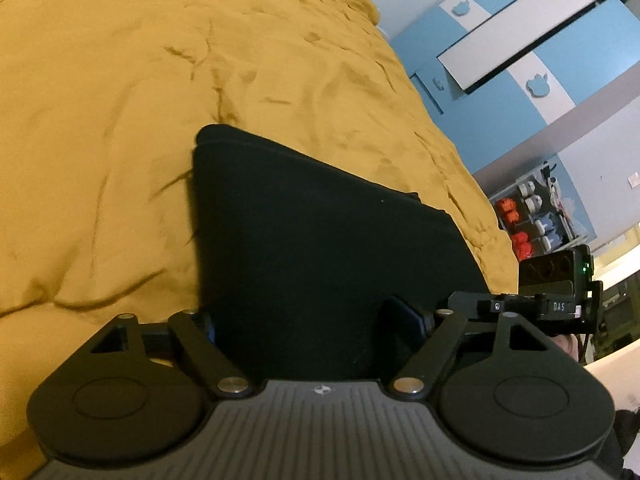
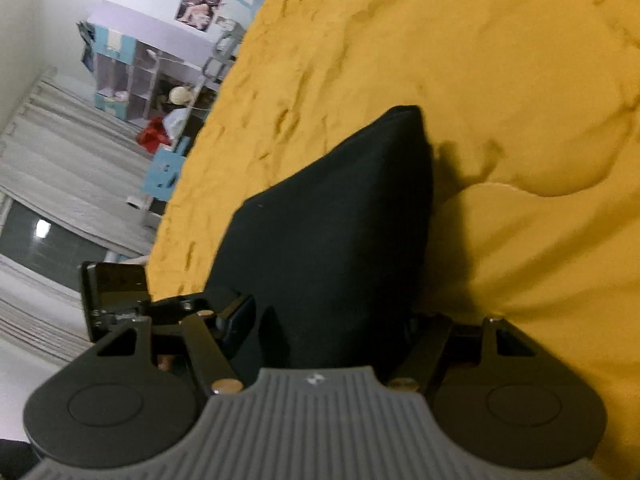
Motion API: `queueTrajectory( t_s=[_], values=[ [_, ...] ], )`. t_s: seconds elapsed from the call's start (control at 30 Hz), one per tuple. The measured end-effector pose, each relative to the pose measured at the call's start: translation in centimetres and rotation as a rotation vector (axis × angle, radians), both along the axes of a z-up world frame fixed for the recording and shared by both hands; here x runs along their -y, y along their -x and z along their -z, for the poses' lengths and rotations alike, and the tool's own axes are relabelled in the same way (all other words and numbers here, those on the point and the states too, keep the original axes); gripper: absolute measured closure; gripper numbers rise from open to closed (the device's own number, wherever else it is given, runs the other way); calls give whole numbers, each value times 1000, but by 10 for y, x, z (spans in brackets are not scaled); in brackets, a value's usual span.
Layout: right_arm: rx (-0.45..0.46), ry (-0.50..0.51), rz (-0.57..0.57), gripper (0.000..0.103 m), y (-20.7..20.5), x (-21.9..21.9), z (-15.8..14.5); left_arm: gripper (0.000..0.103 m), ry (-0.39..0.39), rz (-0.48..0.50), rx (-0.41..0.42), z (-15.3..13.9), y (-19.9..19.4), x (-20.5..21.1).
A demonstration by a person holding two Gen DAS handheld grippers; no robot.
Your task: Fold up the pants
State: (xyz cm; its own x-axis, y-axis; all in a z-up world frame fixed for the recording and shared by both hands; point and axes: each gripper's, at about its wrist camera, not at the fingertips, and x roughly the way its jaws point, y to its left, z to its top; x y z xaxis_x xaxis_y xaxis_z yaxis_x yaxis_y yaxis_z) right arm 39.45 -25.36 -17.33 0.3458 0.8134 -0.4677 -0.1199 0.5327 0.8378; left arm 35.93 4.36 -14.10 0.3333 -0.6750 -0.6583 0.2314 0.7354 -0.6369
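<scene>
Mustard bedspread [image 1: 160, 80], blue-and-white wardrobe [image 1: 520, 60], grey curtains [image 2: 60, 148], lilac shelving [image 2: 140, 64]

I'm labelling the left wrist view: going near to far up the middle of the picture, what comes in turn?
Left gripper → black pants lying between its fingers → yellow bedspread → blue and white wardrobe at the far right.

surface: bed, wrinkled yellow cover [image 1: 160, 100] | on it: black pants [image 1: 304, 240]
</scene>
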Motion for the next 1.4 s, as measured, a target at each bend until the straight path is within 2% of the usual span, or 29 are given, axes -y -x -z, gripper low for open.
queueTrajectory(
  t_s=[0.1, 0.23, 0.3, 0.37, 0.4, 0.47, 0.57, 0.73, 0.97, 1.13, 1.4],
  values=[
    [2, -26, -8, 46, -3, -3, 1, 13, -9, 10, 10, -1, 1, 2],
    [1, -46, -25, 67, -5, -8, 4, 18, -23, 17, 28, -2, 4, 3],
    [-1, -62, -31, 72, -6, -10, 4, 26, -32, 14, 32, -4, 5, 1],
    [1, -59, -32, 75, -7, -11, 3, 44, -23, 5, 31, -7, 5, -1],
    [2, -59, -30, 75, -7, -11, 3, 47, -19, -5, 27, -9, 6, -2],
    [3, -60, -27, 78, -6, -11, 2, 61, -17, -22, 24, -13, 6, -3],
    [7, -66, -22, 81, -6, -9, 1, 71, -38, -25, 44, -25, 10, 0],
    [38, -90, -22, 83, 2, -6, -17, 75, -76, -25, 102, -57, 24, 8],
    [116, -121, 18, 84, 39, 1, -70, 75, -78, -20, 171, -110, 63, 10],
    [168, -114, 36, 84, 90, 6, -105, 75, -81, -4, 198, -136, 108, 19],
    [192, -82, 93, 84, 192, 34, -149, 75, -43, 71, 237, -161, 170, 53]
  ],
)
